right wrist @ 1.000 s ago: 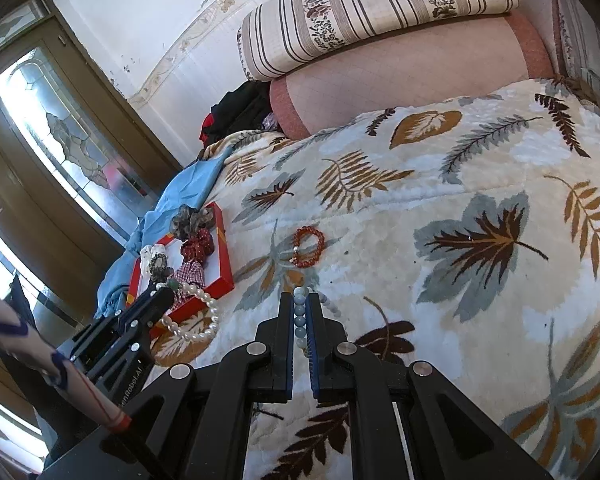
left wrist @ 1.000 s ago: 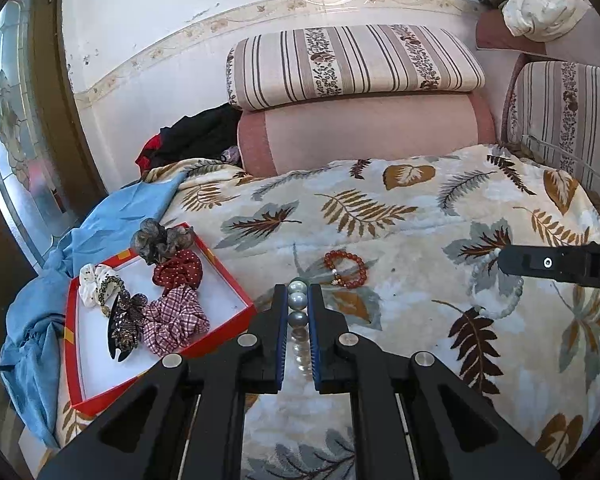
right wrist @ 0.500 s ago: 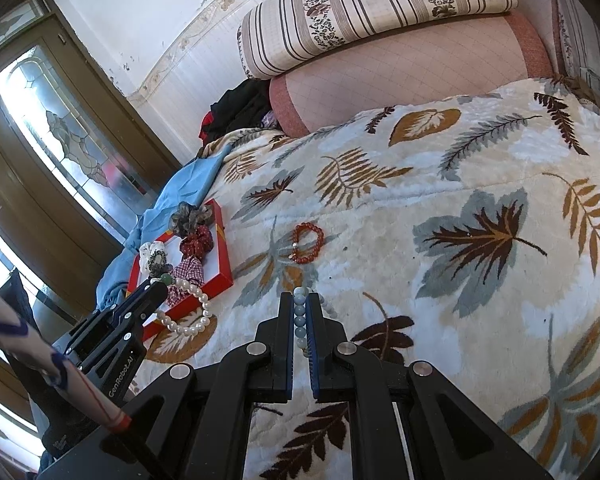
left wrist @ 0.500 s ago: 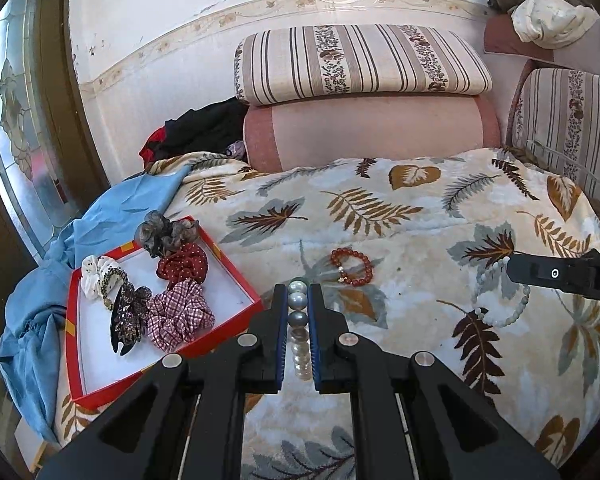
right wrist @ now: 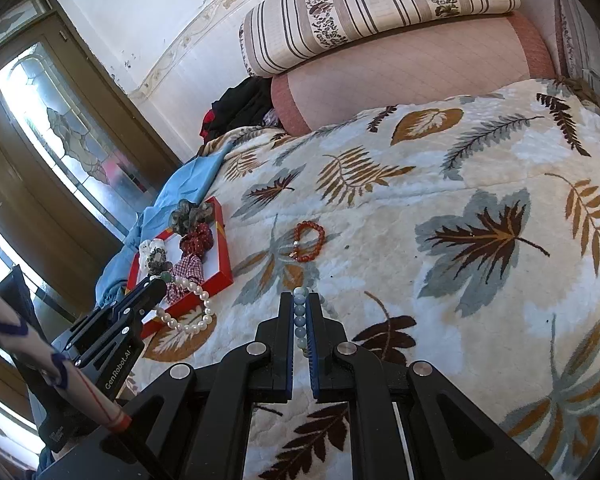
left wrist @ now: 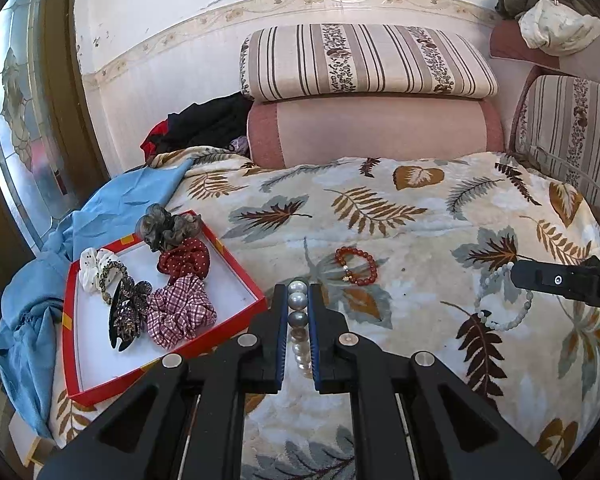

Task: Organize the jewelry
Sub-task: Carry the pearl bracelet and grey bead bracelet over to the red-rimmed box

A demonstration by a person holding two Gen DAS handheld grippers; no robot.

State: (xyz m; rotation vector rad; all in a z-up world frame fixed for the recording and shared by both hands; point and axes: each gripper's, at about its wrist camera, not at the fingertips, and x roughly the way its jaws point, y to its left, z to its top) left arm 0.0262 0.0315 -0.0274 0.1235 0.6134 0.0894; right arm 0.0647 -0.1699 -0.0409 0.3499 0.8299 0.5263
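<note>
Your left gripper [left wrist: 298, 292] is clamped on the pearl bracelet [left wrist: 298, 301]: the jaws stand nearly together, with a column of pearls pinched between the blue pads. From the right wrist camera, the rest of that strand hangs in a loop from the left fingertips [right wrist: 156, 288], dangling just in front of the near corner of the red tray [right wrist: 219, 240]; whether it touches the blanket [right wrist: 439, 208] you cannot tell.

Your right gripper [right wrist: 299, 300] is likewise clenched, gripping the pale bead bracelet [right wrist: 300, 312], whose bluish-white beads sit stacked between its pads. Seen from the left wrist camera, that bracelet's loop droops from the right fingers [left wrist: 539, 280] above the leaf-print blanket.

The red bead bracelet [left wrist: 356, 266] lies loose on the blanket, between the two grippers and beyond them, touched by neither. The tray sits at the blanket's left edge, already holding scrunchies [left wrist: 180, 312] and a dark hair claw [left wrist: 124, 316].
</note>
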